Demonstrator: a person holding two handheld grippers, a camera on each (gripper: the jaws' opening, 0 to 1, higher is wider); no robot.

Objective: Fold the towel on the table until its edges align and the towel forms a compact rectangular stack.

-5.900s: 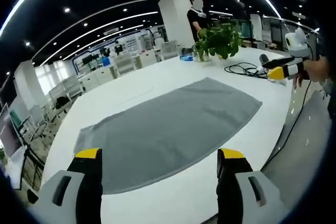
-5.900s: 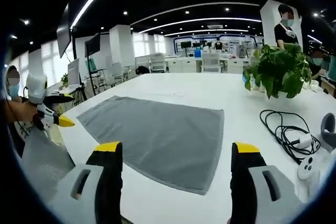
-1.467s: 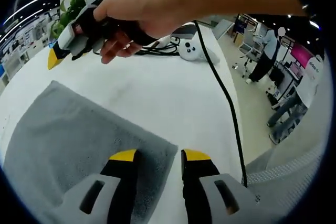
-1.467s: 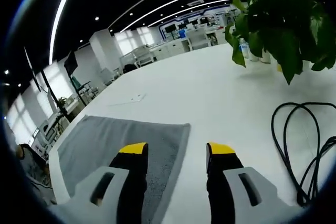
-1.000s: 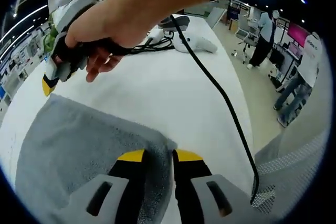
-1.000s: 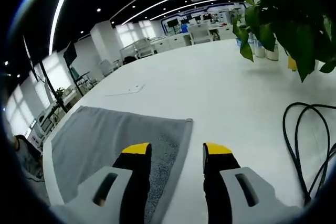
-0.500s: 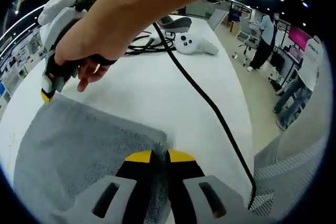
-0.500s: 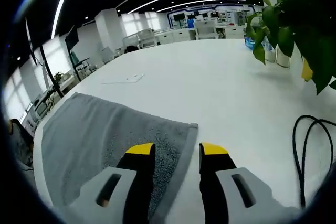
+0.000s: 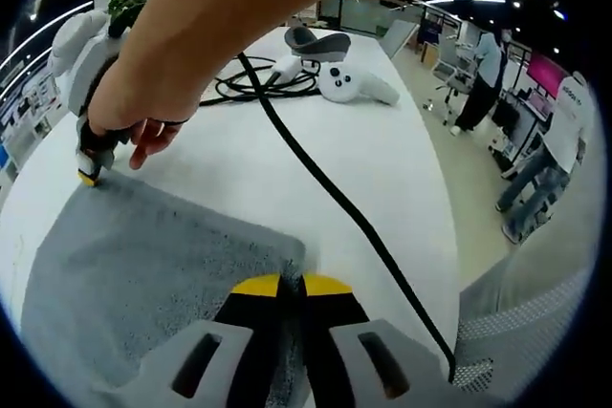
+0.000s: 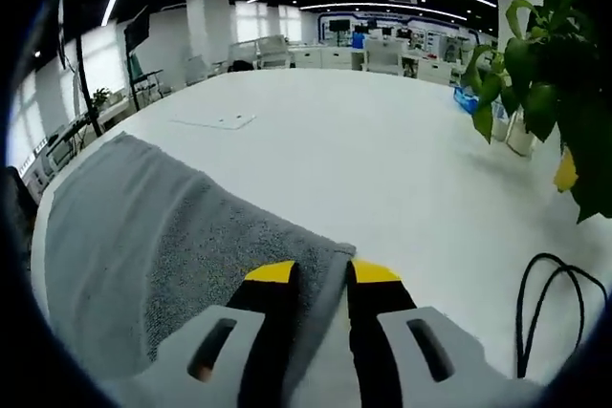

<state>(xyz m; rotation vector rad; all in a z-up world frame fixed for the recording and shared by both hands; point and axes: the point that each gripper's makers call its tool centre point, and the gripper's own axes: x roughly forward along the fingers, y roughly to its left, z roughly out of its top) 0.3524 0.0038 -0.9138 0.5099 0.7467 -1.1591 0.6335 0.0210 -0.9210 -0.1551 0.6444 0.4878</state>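
Observation:
The grey towel (image 9: 134,274) lies flat on the white table (image 9: 316,179). My left gripper (image 9: 291,284) sits at the towel's near corner, its yellow-tipped jaws pressed together on the cloth edge. In the same view a hand holds my right gripper (image 9: 88,175) down at the towel's far corner. In the right gripper view, that corner of the towel (image 10: 143,226) fills the narrow gap between the jaws of my right gripper (image 10: 323,272), which are closed on it.
A black cable (image 9: 335,207) runs from the hand across the table towards the lower right. White controllers (image 9: 356,85) and a coil of cable (image 9: 258,88) lie beyond. A potted plant (image 10: 559,74) and another cable (image 10: 535,303) are to the right of the right gripper. The table edge (image 9: 435,188) is close.
Both grippers' jaws have closed further onto the towel corners. The right gripper has dropped lower to the table, and its tip now touches the far corner.

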